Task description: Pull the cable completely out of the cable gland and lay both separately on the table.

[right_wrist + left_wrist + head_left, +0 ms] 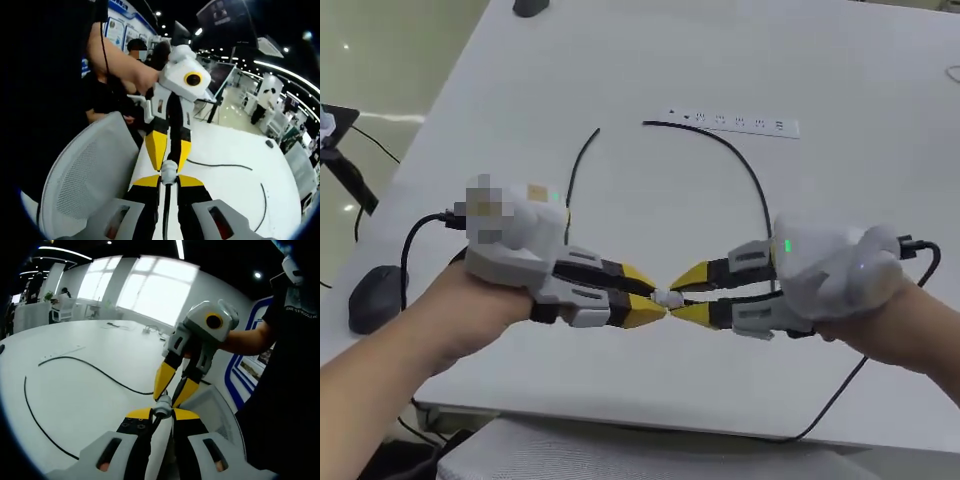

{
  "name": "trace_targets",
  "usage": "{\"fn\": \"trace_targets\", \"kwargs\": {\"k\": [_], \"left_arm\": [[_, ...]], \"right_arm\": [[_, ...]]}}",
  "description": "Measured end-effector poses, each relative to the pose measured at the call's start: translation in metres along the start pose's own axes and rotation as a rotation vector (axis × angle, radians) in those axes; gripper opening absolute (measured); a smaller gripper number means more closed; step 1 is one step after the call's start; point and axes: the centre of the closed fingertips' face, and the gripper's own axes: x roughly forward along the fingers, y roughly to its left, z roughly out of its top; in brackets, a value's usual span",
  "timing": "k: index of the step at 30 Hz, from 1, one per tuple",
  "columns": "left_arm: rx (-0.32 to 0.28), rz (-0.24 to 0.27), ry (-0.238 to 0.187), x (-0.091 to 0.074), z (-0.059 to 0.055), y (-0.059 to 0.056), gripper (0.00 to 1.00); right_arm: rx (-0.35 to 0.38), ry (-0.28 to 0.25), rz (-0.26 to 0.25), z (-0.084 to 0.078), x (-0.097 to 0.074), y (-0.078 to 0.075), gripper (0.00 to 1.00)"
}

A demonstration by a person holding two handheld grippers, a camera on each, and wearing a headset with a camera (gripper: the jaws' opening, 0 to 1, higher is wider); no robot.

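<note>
Thin black cable (166, 207) may slip under the pull
My right claw (169, 181) clamps it; my left claw (162, 414) clamps the small white cable gland (668, 298).

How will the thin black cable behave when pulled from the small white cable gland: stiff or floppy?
Probably floppy: the thin black cable lies in a loose curve on the white table. Likely light, being thin, so it should trail limply from the small white cable gland.

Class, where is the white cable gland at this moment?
In the head view the cable gland is held above the near edge of the table, between the meeting tips of the left tongs and right tongs.
</note>
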Motion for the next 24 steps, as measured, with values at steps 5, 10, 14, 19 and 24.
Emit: {"fn": "trace_targets", "kwargs": {"k": [5, 10, 14, 19, 24], "left_arm": [[-0.025, 0.000, -0.004, 0.0007, 0.0013, 0.0009, 0.15], [-0.033, 0.006, -0.007, 0.0013, 0.0015, 0.0021, 0.15], [-0.033, 0.011, -0.010, 0.0014, 0.0023, 0.0028, 0.15], [-0.020, 0.011, -0.006, 0.0030, 0.0018, 0.0018, 0.15], [0.010, 0.010, -0.001, 0.0067, 0.0024, -0.0009, 0.15]], "right_arm": [[-0.040, 0.013, -0.031, -0.0017, 0.0002, -0.0017, 0.07], [-0.039, 0.012, -0.033, -0.0042, 0.0001, -0.0041, 0.08], [-0.014, -0.004, -0.024, -0.0046, -0.0006, -0.0062, 0.08], [0.075, -0.022, -0.004, -0.0053, -0.0017, -0.0046, 0.08], [0.267, -0.068, 0.036, -0.0062, -0.0083, -0.0034, 0.15]]}}
